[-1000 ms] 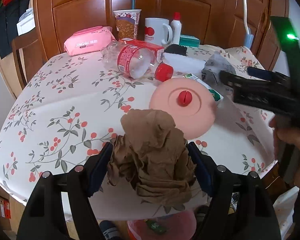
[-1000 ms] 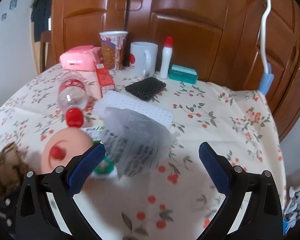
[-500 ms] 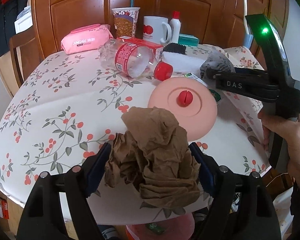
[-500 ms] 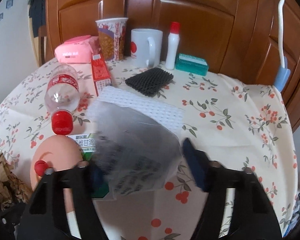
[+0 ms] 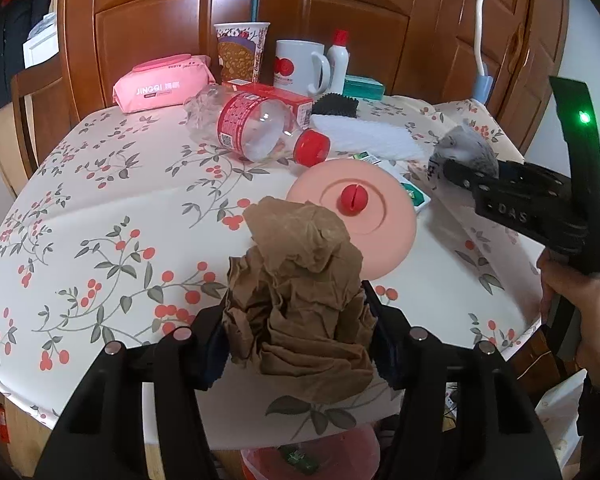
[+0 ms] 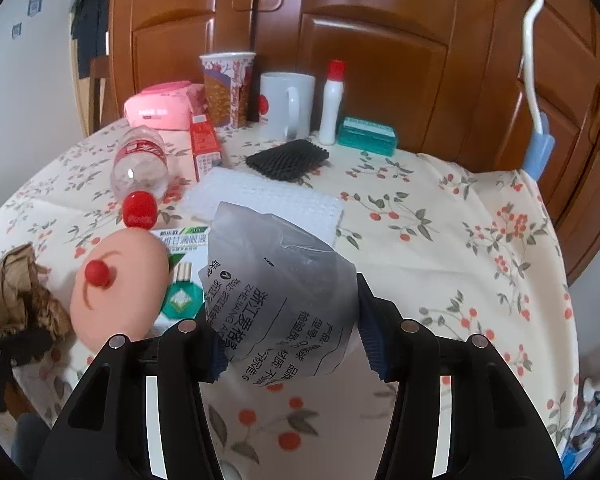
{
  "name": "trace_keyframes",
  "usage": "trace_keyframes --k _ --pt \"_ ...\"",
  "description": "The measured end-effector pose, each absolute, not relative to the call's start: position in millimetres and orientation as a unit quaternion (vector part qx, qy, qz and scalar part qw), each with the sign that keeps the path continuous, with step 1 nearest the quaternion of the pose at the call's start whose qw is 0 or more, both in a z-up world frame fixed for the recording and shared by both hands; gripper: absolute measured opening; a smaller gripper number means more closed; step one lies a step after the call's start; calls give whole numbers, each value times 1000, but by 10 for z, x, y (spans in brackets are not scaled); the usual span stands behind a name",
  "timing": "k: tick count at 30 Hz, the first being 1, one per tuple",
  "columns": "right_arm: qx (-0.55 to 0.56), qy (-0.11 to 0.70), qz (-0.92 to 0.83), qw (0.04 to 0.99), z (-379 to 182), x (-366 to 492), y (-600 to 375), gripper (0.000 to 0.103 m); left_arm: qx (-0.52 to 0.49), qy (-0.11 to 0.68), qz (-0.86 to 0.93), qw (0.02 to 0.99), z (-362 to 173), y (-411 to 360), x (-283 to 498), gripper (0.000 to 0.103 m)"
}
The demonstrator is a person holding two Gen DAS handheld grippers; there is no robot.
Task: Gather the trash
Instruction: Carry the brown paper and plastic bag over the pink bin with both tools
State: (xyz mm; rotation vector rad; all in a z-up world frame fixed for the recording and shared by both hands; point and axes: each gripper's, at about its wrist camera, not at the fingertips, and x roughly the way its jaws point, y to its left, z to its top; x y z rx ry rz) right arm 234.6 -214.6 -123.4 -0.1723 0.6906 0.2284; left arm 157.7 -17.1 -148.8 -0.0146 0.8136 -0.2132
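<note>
Since a second ago the right gripper (image 6: 288, 330) has closed from wide open onto the grey bag (image 6: 280, 300), now pinched above the table (image 6: 460, 248). The left gripper (image 5: 296, 340) is closing, squeezing the brown paper wad (image 5: 300, 300) tighter at the near table edge. Readable: "JINGQI" on the pink pack (image 5: 162, 84), "ZHEJIANG" on the bag, "DAS" on the right gripper.

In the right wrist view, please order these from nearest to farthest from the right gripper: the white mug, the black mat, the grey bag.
1. Grey bag, between the right gripper's fingers.
2. Black mat, mid-table, past the bag.
3. White mug, at the table's far edge, by the cabinet.
</note>
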Motion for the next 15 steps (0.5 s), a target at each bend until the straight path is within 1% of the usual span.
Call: trace_keyframes --k 15 --pt "-67 311 140 938 -991 1668 -2165 52 12 374 -94 922 -1297 -211 1289 57"
